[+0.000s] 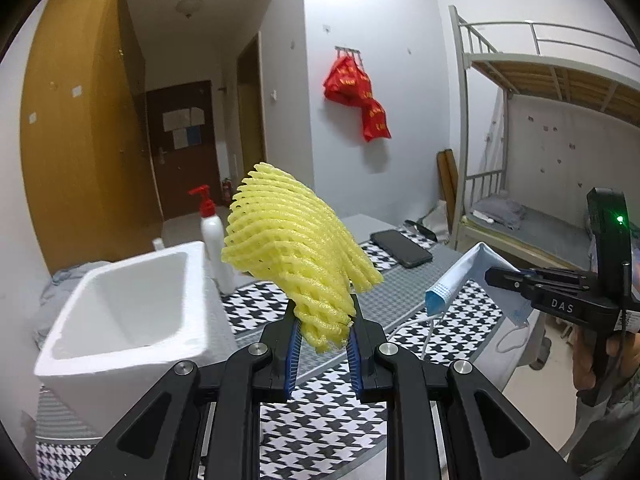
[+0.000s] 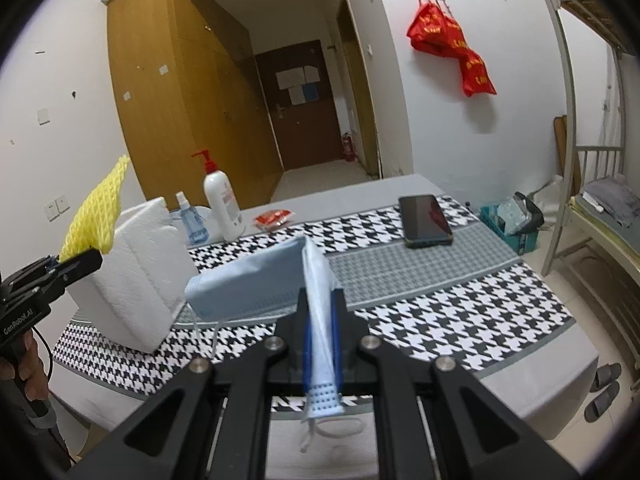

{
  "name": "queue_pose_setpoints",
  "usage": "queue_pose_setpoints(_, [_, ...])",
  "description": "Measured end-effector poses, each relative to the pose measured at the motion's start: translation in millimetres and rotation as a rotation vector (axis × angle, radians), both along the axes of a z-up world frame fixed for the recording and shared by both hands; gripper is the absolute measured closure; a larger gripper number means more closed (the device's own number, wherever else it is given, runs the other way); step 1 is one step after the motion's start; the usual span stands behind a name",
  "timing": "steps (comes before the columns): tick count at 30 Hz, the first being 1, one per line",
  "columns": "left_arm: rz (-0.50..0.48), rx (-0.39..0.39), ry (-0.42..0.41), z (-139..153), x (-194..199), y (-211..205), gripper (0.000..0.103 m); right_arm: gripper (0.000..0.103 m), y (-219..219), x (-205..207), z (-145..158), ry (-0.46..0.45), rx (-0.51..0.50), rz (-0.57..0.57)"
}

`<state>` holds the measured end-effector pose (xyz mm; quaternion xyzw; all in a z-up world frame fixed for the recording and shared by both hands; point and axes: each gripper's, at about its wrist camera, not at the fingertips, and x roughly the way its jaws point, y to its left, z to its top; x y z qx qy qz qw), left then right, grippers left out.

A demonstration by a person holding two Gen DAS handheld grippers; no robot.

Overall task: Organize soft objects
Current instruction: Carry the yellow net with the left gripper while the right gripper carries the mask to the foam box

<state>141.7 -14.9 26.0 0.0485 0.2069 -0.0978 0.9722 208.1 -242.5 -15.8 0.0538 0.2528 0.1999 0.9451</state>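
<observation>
— What's on my worktop [image 2: 460,304]?
— Houndstooth cloth, dorm room. White foam box [image 1: 120,304], pump bottle [image 2: 223,204], phone [image 2: 426,220].
— My tools?
— Left tool [image 1: 322,322] clamps yellow foam net [image 1: 296,248] aloft beside the box; right tool [image 2: 320,320] pinches blue face mask [image 2: 256,280].

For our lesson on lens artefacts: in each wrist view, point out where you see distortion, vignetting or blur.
Left wrist view: fisheye bends the bunk bed frame and wardrobe; dark vignette fills the corners; the yellow foam net in the left tongs is sharp. Right wrist view: same curved walls and dark corners; the blue face mask in the right tongs looks slightly soft up close; no strong glare.
</observation>
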Motion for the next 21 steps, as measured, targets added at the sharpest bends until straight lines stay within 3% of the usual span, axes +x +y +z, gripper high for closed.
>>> queue_pose_setpoints(21, [0.186, -0.038, -0.118, 24.9, -44.8, 56.0, 0.081, 0.092, 68.2, -13.7, 43.4, -0.110, 0.007, 0.188])
